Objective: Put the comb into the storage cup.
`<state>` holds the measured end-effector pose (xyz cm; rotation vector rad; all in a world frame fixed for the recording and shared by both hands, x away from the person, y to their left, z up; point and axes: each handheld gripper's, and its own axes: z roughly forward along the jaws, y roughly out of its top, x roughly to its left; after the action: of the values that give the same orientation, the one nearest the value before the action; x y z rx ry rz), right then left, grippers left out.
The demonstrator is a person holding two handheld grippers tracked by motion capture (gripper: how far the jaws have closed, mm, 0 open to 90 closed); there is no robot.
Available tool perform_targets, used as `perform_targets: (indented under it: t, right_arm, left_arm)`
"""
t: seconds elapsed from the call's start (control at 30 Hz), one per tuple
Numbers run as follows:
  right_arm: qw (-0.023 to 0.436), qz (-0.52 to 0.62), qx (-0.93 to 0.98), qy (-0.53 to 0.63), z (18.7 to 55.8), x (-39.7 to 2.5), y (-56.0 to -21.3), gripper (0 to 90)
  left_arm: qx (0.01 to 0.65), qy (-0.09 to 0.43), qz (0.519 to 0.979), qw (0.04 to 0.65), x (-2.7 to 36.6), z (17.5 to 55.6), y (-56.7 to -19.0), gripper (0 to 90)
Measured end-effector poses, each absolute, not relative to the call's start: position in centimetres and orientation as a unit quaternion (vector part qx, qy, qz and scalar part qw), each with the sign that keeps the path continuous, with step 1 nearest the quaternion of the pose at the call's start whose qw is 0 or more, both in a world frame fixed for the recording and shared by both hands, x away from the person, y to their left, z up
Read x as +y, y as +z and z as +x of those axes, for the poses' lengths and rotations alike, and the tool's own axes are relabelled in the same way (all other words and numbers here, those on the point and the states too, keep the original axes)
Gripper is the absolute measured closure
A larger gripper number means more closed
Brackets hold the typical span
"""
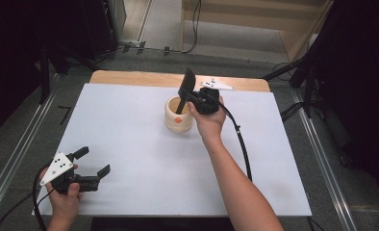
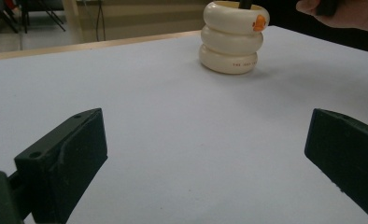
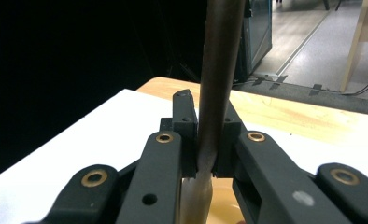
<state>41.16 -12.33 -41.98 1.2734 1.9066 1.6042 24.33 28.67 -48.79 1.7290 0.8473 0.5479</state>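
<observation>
Black right tool (image 1: 191, 94) clamped on spatula (image 1: 186, 86)

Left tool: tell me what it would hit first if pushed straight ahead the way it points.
Probably the cream ringed holder, ahead and slightly right between the open left tool jaws; bare white table before that. Depth is uncertain.

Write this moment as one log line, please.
right claw: shut on spatula | spatula: in cream holder | left claw: open, idle
</observation>
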Motion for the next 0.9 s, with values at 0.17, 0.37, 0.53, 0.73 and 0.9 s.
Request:
perform_targets:
  t: [0.17,0.37,0.53,0.73,0.9]
  right_arm:
    - [0.163,0.456,0.668,0.565,41.3,-12.0,-42.7,81.8]
    - [0.150,0.468,0.661,0.568,41.4,-11.9,-43.8,81.8]
    - [0.145,0.472,0.659,0.567,41.4,-11.6,-44.3,81.8]
    - [0.141,0.479,0.653,0.570,41.5,-11.7,-44.4,81.8]
    - [0.131,0.484,0.648,0.573,41.7,-12.0,-44.6,81.6]
  left_arm:
    - [0.356,0.231,0.727,0.539,28.7,24.3,-48.8,0.0]
    - [0.356,0.231,0.727,0.539,28.7,24.3,-48.8,0.0]
    - [0.356,0.230,0.728,0.539,28.7,24.3,-48.8,0.0]
    - [0.355,0.230,0.728,0.539,28.7,24.3,-48.8,0.0]
    - [0.355,0.230,0.728,0.539,28.7,24.3,-48.8,0.0]
